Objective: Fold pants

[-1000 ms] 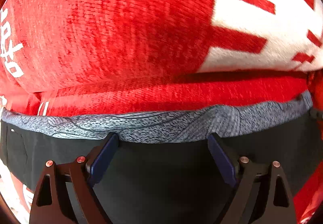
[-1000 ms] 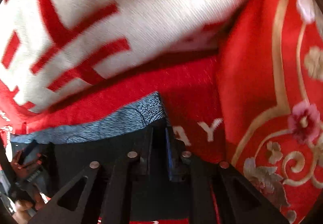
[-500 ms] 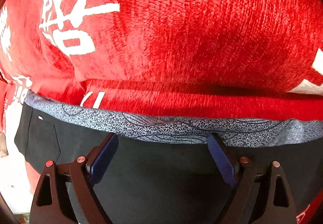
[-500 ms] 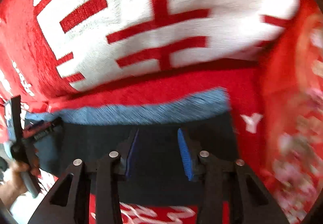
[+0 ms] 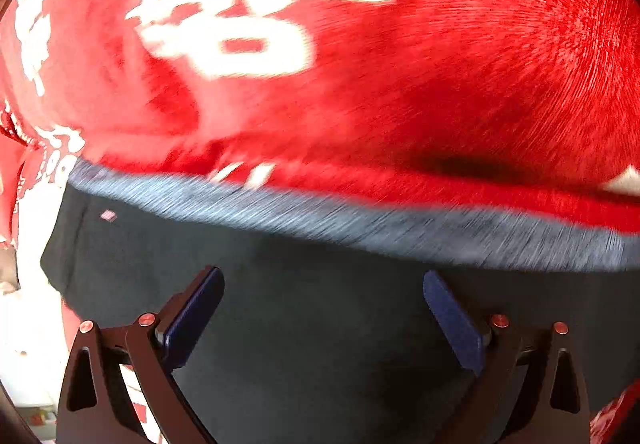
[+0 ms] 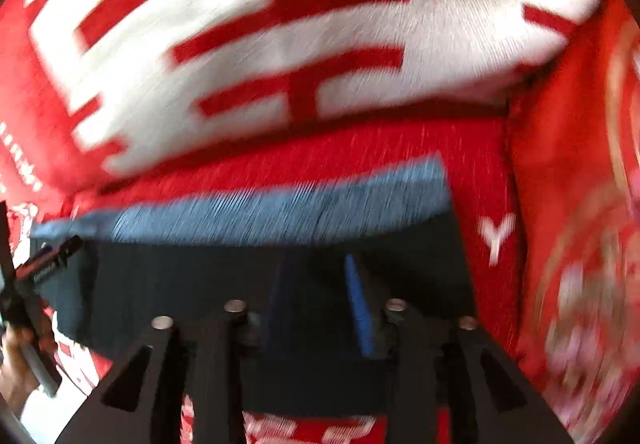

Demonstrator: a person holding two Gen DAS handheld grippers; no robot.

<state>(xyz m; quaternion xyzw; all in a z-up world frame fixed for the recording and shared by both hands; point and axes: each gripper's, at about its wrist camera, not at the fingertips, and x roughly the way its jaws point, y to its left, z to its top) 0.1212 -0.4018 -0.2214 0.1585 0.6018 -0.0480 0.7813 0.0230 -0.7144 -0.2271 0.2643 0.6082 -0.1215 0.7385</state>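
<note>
Black pants point(image 5: 320, 344) with a grey-blue waistband point(image 5: 360, 220) lie flat on red bedding. My left gripper point(image 5: 320, 276) hovers over the black cloth just below the waistband. Its jaws are opening wide and grip nothing. In the right wrist view the same pants point(image 6: 180, 284) and waistband point(image 6: 260, 212) end at a corner on the right. My right gripper point(image 6: 316, 264) stands over the cloth near that corner. Its jaws are opening, the blue pads apart and pressing on nothing. The left gripper point(image 6: 28, 280) and the hand holding it show at the far left edge.
A red cushion with large white characters point(image 5: 240, 24) bulges just beyond the waistband; the right wrist view shows its white panel with red strokes point(image 6: 300, 24). A red quilt with a floral pattern point(image 6: 580, 204) lies to the right. A pale surface point(image 5: 28, 324) shows at the left.
The left gripper slid left along the waistband toward the pants' left edge and its jaws widened. The right gripper, shut on the black cloth a second ago, has let go and opened.
</note>
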